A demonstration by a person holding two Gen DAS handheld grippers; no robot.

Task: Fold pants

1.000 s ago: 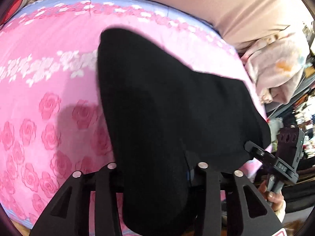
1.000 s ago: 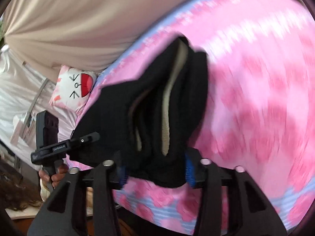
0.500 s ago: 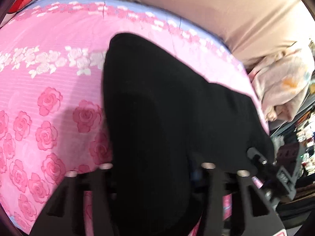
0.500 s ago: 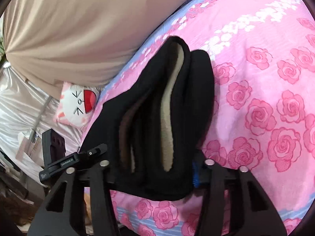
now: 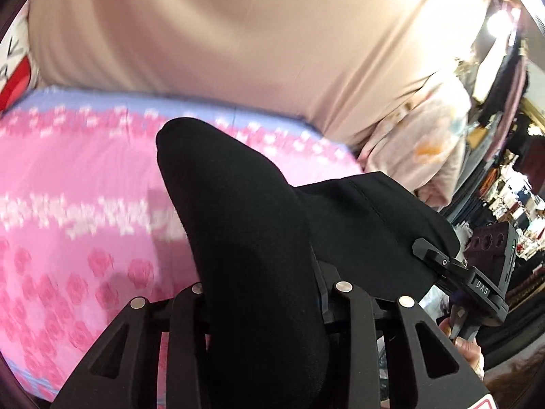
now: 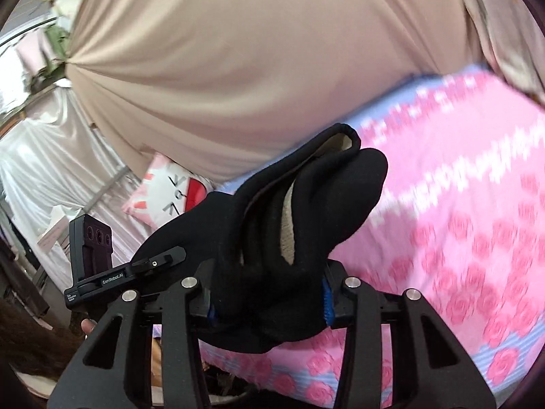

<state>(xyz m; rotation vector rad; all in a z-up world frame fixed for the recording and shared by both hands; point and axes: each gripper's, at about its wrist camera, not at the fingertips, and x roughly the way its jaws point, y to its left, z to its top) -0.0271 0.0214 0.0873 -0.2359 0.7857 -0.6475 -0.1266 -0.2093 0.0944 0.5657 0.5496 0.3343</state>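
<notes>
Visibly bunched, the black pants (image 6: 272, 238) show a pale fleecy lining.

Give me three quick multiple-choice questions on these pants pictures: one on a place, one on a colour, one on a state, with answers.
1. The cat-face pillow lies:
A. beside the bed's far edge
B. on the pants
C. in a gripper

2. The pants are:
A. black
B. grey
C. blue

3. The right gripper is:
A. open, empty
B. shut on the pants
C. out of view

Answers: 1 A, it sits past the pink rose sheet. 2 A, black cloth with a cream lining. 3 B, bunched cloth fills the jaws.
</notes>
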